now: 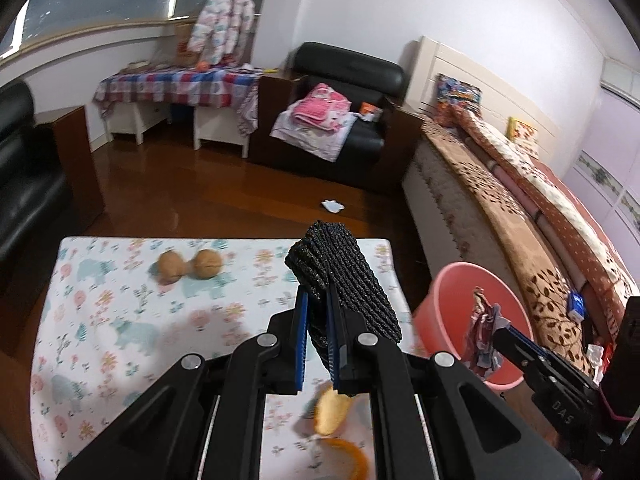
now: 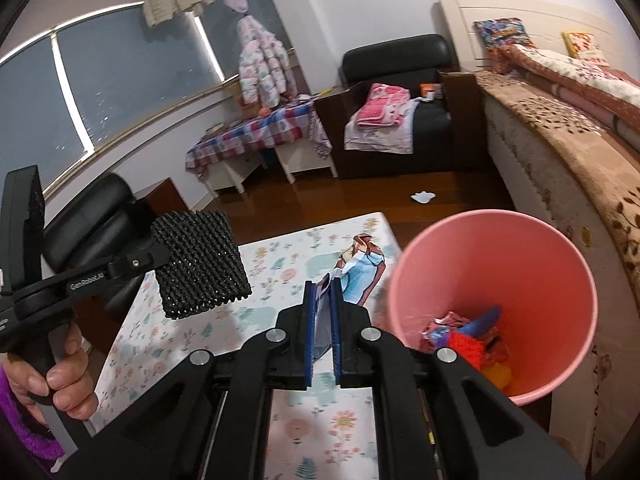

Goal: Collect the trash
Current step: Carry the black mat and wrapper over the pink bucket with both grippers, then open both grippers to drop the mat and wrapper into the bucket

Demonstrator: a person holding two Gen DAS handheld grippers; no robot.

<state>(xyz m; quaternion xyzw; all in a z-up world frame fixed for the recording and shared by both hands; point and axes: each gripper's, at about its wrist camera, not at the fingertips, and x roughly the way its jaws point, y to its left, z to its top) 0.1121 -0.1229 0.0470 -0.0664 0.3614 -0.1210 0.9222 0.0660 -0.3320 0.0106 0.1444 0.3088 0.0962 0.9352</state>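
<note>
We see the left gripper (image 1: 318,320) clamped on a black foam net sleeve (image 1: 344,280), lifted above the floral table (image 1: 120,320). The right gripper (image 2: 322,312) pinches a crumpled printed wrapper (image 2: 362,268) — the pink bin (image 2: 492,280) sits at its two o'clock, scraps already inside. Two walnuts (image 1: 190,266) lie at the left gripper's eleven o'clock.

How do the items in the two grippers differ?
The left gripper holds a thick black foam net; the right gripper holds a thin, flat printed wrapper. The net is over the table, away from the pink bin, while the wrapper is beside the bin's rim. Both are pinched in shut jaws above the table.
</note>
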